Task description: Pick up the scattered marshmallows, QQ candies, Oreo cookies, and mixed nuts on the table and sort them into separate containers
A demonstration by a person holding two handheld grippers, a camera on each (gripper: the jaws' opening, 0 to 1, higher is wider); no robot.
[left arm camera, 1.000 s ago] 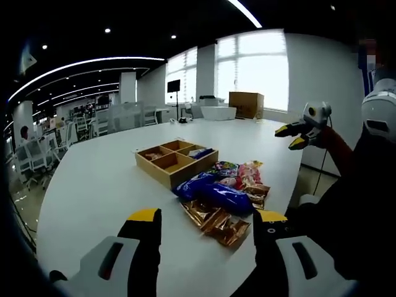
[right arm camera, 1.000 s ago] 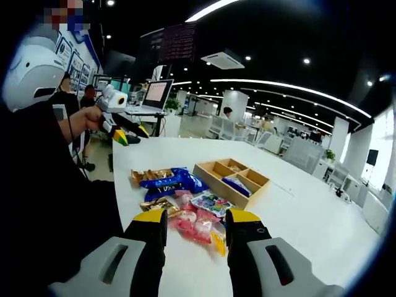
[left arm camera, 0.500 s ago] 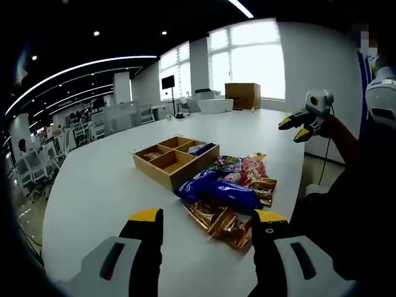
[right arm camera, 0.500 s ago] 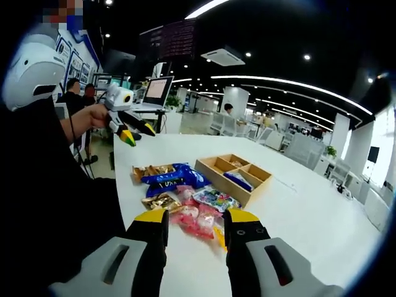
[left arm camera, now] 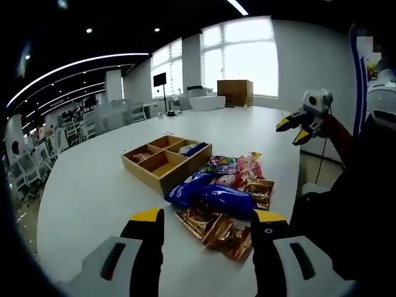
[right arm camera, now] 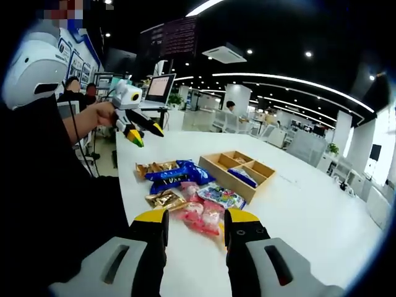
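Left tongs (left arm camera: 201, 221) spread wide above the white surface (left arm camera: 93, 185), nothing between the yellow-tipped jaws. Just ahead of them, and partly between them, a cluster of brown shiny packets (left arm camera: 213, 228) lying flat. Beyond those, two blue packets (left arm camera: 213, 195) touching each other, then a green-and-dark candy bag (left arm camera: 221, 164) and a pink bag (left arm camera: 247, 166), with another brown packet (left arm camera: 260, 189) off to the right of the blue ones. Farther ahead and a little left, a wooden tray (left arm camera: 162, 158) split into four compartments, a blue packet (left arm camera: 193, 148) in its far right compartment and something small and pale in the far left one, too small to identify. Up at the right, the right tongs (left arm camera: 292, 131) held in the air by a hand (left arm camera: 328, 127), jaws parted, well above the surface edge.

Right tongs (right arm camera: 195, 223) also open, at a moderate gap, empty, hovering over the near edge of the surface (right arm camera: 297, 210). Directly ahead between the jaws, pink bags (right arm camera: 201, 216); just beyond, a gold packet (right arm camera: 164, 199) to the left and a colourful candy bag (right arm camera: 223, 196) to the right. Farther on, blue packets (right arm camera: 176, 175) and a brown packet (right arm camera: 148, 167), with the wooden tray (right arm camera: 238, 175) to their right. Upper left, left tongs (right arm camera: 143, 133) aloft in a hand (right arm camera: 99, 116), jaws apart and holding nothing.
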